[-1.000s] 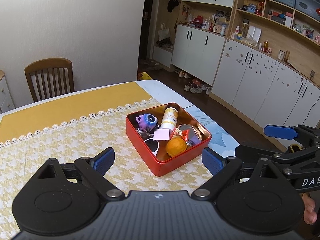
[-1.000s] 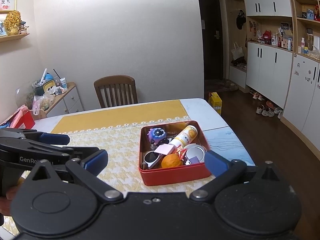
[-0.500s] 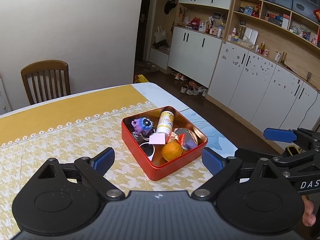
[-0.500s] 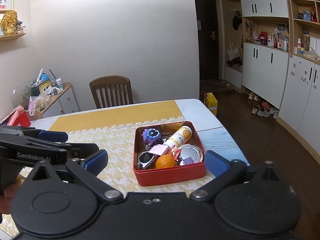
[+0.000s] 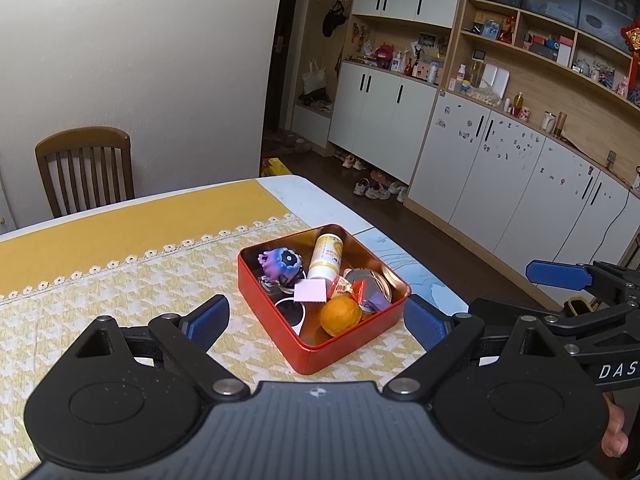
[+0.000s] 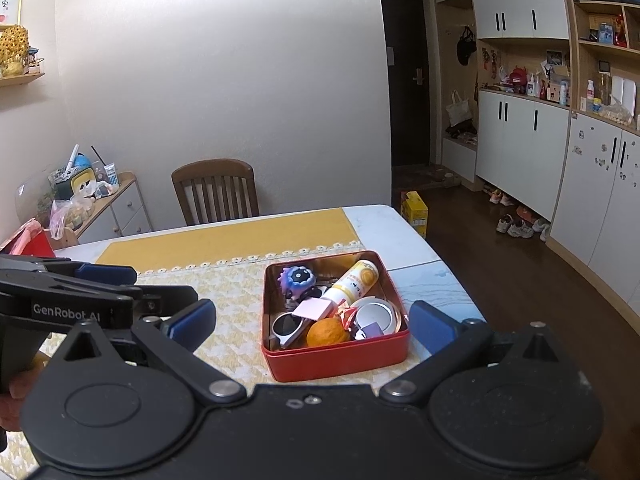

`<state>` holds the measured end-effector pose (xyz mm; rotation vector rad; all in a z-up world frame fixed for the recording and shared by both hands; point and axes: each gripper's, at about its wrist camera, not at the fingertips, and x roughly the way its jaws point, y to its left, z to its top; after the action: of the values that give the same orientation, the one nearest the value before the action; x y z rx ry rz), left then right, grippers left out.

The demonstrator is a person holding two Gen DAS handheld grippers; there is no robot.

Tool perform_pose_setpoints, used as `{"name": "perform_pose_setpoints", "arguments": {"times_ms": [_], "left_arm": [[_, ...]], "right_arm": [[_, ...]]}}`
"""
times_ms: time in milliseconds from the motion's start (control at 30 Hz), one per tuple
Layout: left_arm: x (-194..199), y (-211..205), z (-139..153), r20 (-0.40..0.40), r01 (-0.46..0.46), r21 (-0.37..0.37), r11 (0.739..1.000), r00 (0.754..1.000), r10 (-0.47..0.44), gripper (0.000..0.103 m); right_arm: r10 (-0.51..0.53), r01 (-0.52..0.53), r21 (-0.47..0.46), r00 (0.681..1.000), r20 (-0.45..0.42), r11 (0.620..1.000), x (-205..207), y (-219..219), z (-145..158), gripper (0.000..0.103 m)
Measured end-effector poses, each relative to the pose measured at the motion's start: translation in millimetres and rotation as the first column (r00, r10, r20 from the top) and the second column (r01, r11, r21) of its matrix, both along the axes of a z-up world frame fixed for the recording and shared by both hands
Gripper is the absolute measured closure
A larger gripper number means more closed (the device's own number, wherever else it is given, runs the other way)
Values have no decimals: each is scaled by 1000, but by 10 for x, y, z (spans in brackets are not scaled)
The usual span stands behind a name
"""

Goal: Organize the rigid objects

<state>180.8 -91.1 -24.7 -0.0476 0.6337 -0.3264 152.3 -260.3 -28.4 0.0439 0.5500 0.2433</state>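
A: Left wrist view. Report the change.

B: The red tin (image 5: pixel 320 344) sat higher and farther right in this view a second ago; it now lies more central, between the fingers of the left tool (image 5: pixel 316 320). The camera has shifted; the tin rests on the counter (image 5: pixel 120 300) as before. The left tool stands wide, holding nothing.

A: Contents?

B: Unchanged: orange (image 5: pixel 341 315), white bottle (image 5: pixel 326 256), purple toy (image 5: pixel 280 262), pink pad (image 5: pixel 310 291), all inside the tin.

A: Right wrist view.

B: The tin (image 6: pixel 336 356) has drifted left in frame and now sits centred. The right tool (image 6: pixel 312 322) is wide and empty.

A: Meaning for the task?

B: Judgement: both tools are aligned on the tin, clear of it. The items lie gathered in it; this fits sorting finished or unloading pending.
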Motion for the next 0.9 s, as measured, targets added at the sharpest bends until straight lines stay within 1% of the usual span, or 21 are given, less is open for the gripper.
{"name": "perform_pose_setpoints", "arguments": {"times_ms": [333, 733, 800, 900], "left_arm": [[-3, 10, 13, 10, 19, -8, 1000, 1000, -19, 9], [6, 48, -17, 3, 9, -11, 1000, 1000, -9, 9], [-9, 60, -7, 22, -2, -15, 1000, 1000, 3, 9], [-26, 59, 8, 43, -15, 2, 1000, 999, 15, 9]], "right_arm": [[-18, 18, 2, 1000, 11, 1000, 2, 12, 38, 0], [-31, 31, 9, 999, 10, 999, -10, 32, 35, 0], [-32, 32, 11, 999, 8, 999, -5, 32, 32, 0], [-31, 31, 12, 999, 8, 999, -2, 34, 30, 0]]}}
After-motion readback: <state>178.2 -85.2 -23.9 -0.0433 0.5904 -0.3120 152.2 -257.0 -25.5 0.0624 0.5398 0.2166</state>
